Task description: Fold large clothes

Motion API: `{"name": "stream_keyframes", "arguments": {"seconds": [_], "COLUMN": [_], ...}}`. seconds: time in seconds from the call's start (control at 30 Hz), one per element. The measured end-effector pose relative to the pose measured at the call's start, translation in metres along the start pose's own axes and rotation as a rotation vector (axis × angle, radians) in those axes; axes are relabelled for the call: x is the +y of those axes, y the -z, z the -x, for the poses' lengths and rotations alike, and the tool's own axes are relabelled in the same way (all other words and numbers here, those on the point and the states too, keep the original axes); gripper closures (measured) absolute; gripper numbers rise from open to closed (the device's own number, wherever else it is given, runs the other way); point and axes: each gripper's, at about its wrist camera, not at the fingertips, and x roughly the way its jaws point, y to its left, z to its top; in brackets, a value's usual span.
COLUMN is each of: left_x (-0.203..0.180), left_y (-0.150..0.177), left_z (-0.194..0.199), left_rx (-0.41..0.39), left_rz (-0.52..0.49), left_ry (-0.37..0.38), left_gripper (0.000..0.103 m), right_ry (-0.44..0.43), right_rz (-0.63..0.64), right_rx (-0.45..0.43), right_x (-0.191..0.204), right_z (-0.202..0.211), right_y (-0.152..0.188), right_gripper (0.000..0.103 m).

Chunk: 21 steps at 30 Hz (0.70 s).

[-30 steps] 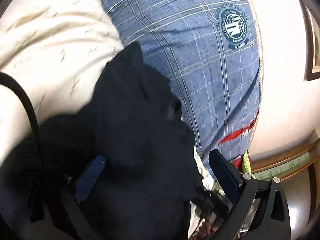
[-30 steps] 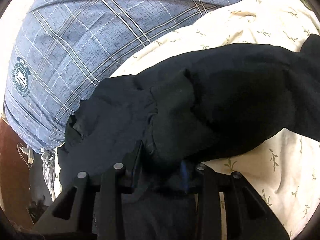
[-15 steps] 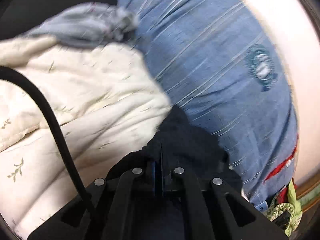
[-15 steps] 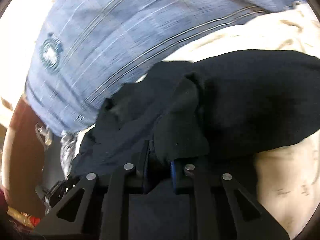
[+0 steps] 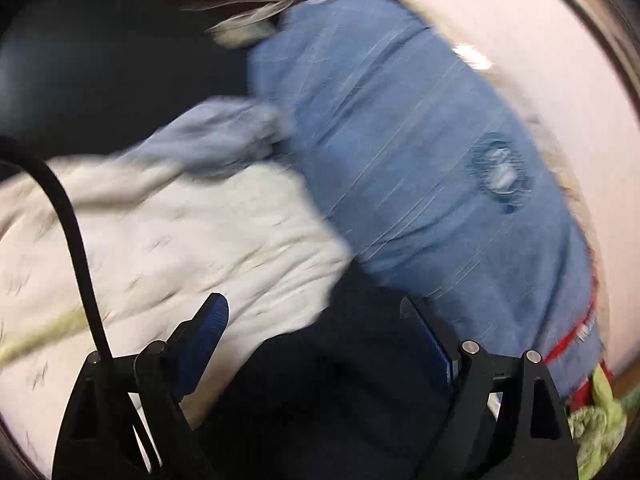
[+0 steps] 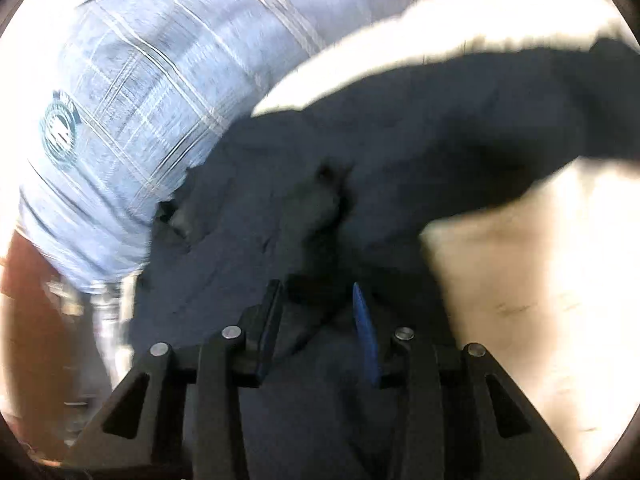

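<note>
My left tongs (image 5: 314, 332) have just been opening; their jaws stand wide, blue pads at about eight and four o'clock, pressing on nothing. My right tongs (image 6: 316, 312) have also just been opening and stand narrowly parted, dark cloth (image 6: 312, 232) bunched between the fingers; whether they still pinch it I cannot tell.

Dark garment (image 6: 400, 152) on quilt (image 6: 520, 280), its end on plaid pillow (image 6: 160, 80); pillow left of quilt.
</note>
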Motion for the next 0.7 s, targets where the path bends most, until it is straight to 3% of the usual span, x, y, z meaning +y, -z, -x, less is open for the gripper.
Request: {"name": "stream_keyframes", "arguments": {"seconds": [0.1, 0.17, 0.2, 0.27, 0.3, 0.33, 0.37, 0.43, 0.5, 0.57, 0.6, 0.63, 0.67, 0.7], "left_x": [-0.043, -0.07, -0.078, -0.087, -0.088, -0.086, -0.086, -0.094, -0.105, -0.119, -0.126, -0.135, -0.148, -0.161], "left_y": [-0.001, 0.014, 0.025, 0.048, 0.055, 0.061, 0.066, 0.07, 0.068, 0.063, 0.062, 0.063, 0.067, 0.073], "left_z": [-0.037, -0.076, -0.096, -0.138, -0.152, -0.159, -0.164, -0.161, -0.15, -0.131, -0.12, -0.109, -0.1, -0.093], "left_rx": [0.13, 0.255, 0.315, 0.396, 0.405, 0.412, 0.412, 0.375, 0.362, 0.364, 0.365, 0.373, 0.387, 0.405], "left_rz": [-0.101, -0.181, -0.219, -0.326, -0.382, -0.427, -0.475, -0.575, -0.587, -0.515, -0.475, -0.444, -0.428, -0.425], "left_ry": [0.132, 0.148, 0.118, -0.019, -0.086, -0.129, -0.164, -0.231, -0.254, -0.171, -0.127, -0.086, -0.041, 0.005], "left_gripper": [0.016, 0.016, 0.016, 0.016, 0.018, 0.019, 0.02, 0.02, 0.02, 0.018, 0.016, 0.015, 0.015, 0.011], "right_ry": [-0.073, -0.25, -0.289, -0.197, -0.146, -0.111, -0.094, -0.128, -0.115, -0.049, -0.035, -0.035, -0.032, -0.022], "right_rz": [0.028, 0.018, -0.002, -0.023, -0.021, -0.018, -0.025, -0.054, -0.045, -0.015, -0.029, -0.051, -0.096, -0.116], "right_rx": [-0.03, 0.045, 0.081, 0.148, 0.166, 0.185, 0.192, 0.181, 0.112, -0.01, -0.078, -0.122, -0.219, -0.26], "right_x": [0.02, 0.029, 0.029, 0.022, 0.017, 0.009, 0.0, -0.011, -0.014, -0.021, -0.031, -0.045, -0.067, -0.08], "right_z": [0.0, -0.019, -0.031, -0.056, -0.064, -0.071, -0.073, -0.063, -0.036, 0.005, 0.028, 0.045, 0.072, 0.084], "right_y": [-0.004, -0.003, -0.003, 0.002, 0.005, 0.006, 0.006, 0.004, 0.0, -0.006, -0.008, -0.009, -0.009, -0.012], "right_gripper": [0.066, 0.066, 0.066, 0.066, 0.07, 0.089, 0.101, 0.103, 0.103, 0.09, 0.06, 0.022, 0.013, 0.012]}}
